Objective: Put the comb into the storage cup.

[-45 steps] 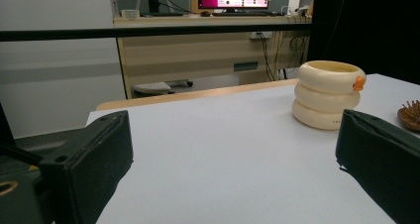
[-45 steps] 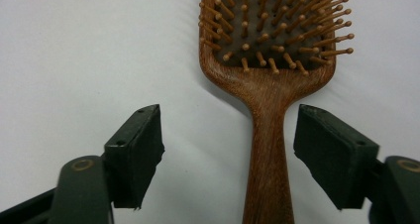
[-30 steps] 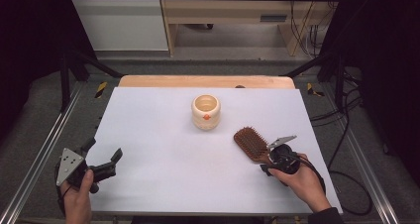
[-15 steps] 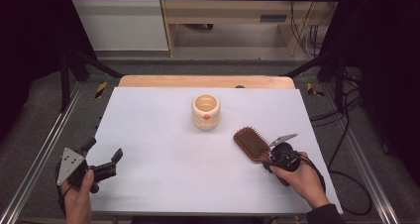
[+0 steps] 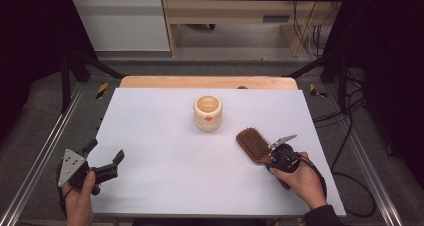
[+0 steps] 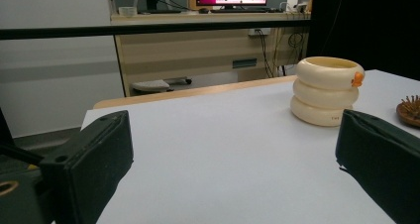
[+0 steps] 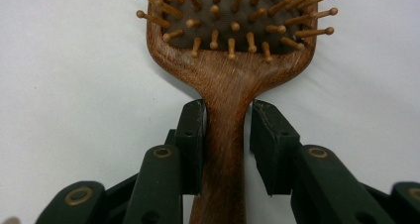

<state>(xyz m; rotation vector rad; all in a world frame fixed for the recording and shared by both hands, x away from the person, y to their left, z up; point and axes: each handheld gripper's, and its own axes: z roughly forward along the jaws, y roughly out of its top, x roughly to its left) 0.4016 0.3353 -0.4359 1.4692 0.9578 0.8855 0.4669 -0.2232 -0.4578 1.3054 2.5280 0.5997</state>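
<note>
Even, soft light falls from above onto the white surface (image 5: 165, 136), which reads bright while the floor and the sides of the room sink into near black. Shadows are faint: a pale one lies beside the cup (image 5: 207, 113) and a soft grey one along the hairbrush (image 7: 228, 85). No hard glare shows. The high view is slightly soft and grainy. In the left gripper view the near black fingers (image 6: 94, 159) are blurred, the background monitors overexposed. The right gripper view is sharp on the wood grain, softer at its bottom edge.
</note>
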